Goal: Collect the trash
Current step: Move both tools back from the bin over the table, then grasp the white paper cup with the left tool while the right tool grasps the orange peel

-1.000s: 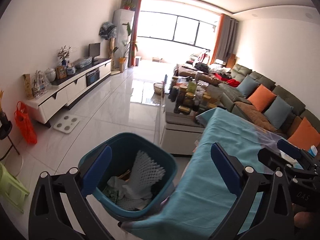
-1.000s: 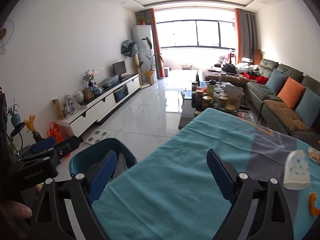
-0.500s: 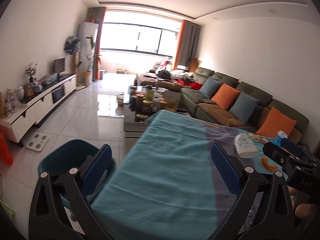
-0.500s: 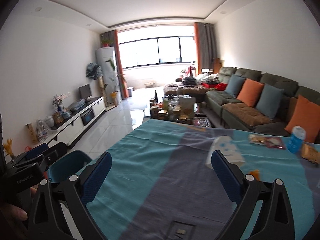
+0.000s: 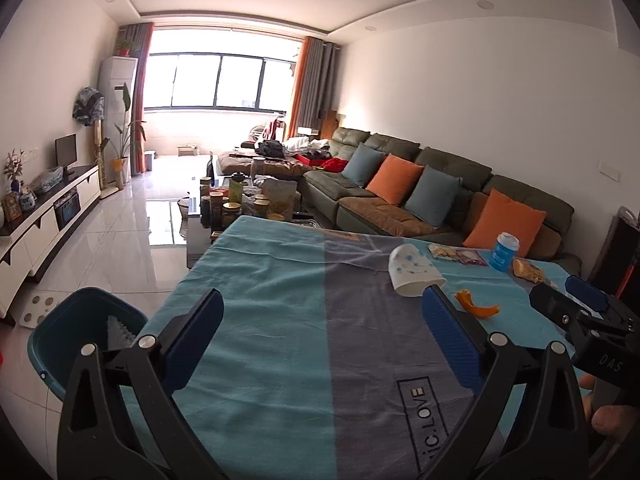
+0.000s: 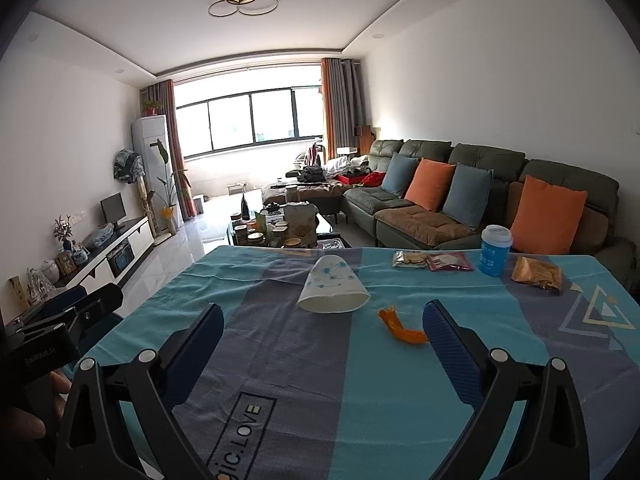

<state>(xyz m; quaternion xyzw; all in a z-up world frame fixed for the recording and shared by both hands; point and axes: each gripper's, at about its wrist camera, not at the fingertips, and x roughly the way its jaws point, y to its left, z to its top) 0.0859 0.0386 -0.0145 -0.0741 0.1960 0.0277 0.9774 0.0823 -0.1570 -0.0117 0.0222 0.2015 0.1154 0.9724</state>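
A tipped white paper cup (image 6: 334, 290) lies on the teal and grey tablecloth (image 6: 280, 360), with an orange peel strip (image 6: 400, 330) just right of it. Farther back are snack wrappers (image 6: 434, 260), a blue cup (image 6: 495, 250) and a brown bag (image 6: 536, 274). My right gripper (image 6: 322, 340) is open and empty, short of the cup. My left gripper (image 5: 322, 334) is open and empty over the cloth; the cup (image 5: 414, 274) and peel (image 5: 476, 306) lie ahead to its right. A teal bin (image 5: 76, 332) with white foam net stands on the floor at the table's left.
A green sofa (image 6: 460, 200) with orange and blue cushions runs along the right wall. A coffee table (image 6: 276, 228) crowded with jars stands beyond the table. A white TV cabinet (image 5: 44, 216) lines the left wall, with tiled floor between.
Both grippers have swung right, from over the bin to over the tablecloth. The cup, peel and wrappers have come into view. Both stay open and empty.
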